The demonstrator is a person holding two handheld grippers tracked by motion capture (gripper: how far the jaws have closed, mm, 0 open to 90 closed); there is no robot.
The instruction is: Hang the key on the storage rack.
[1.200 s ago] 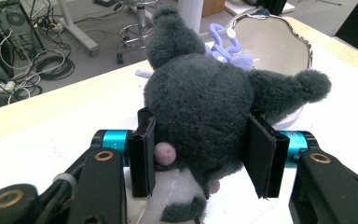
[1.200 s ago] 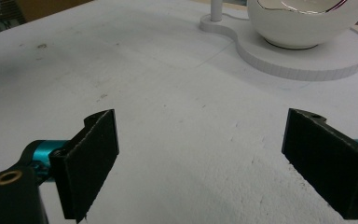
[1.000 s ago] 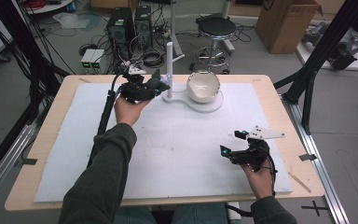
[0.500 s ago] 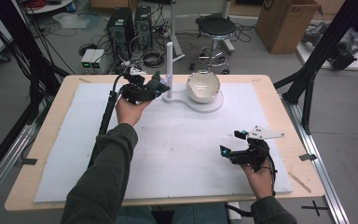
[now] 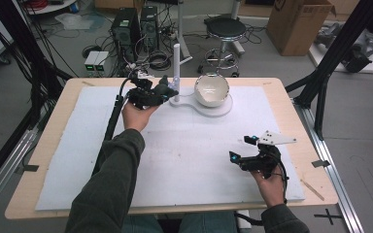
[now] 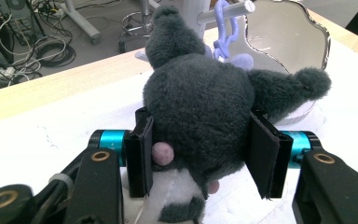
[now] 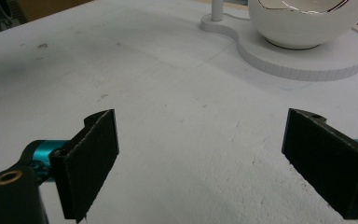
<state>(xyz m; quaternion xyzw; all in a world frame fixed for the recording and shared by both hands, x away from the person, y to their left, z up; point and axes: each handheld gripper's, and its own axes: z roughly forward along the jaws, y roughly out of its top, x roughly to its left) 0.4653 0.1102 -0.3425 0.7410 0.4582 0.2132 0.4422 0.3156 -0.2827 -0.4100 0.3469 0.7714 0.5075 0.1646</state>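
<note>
The white stand (image 5: 201, 104), a flat base with an upright post (image 5: 176, 68) at one end and a white egg-shaped bowl (image 5: 211, 90) at the other, sits toward the far edge of the white mat (image 5: 175, 155) on the wooden table (image 5: 296, 121). Just left of the post, the left gripper (image 5: 162, 92) pinches a grey plush toy (image 6: 205, 98) between its two black pads, the jaws pressed into the toy's sides. In the left gripper view the toy's lavender loop (image 6: 226, 28) sits at a short peg (image 6: 223, 11) that sticks out from the post, with the bowl's rim directly behind it; whether the loop hangs on the peg cannot be told. The right gripper (image 5: 243, 153) is held well apart from the stand, on the near right part of the mat, its jaws spread wide with nothing between them and bare mat beneath.
</note>
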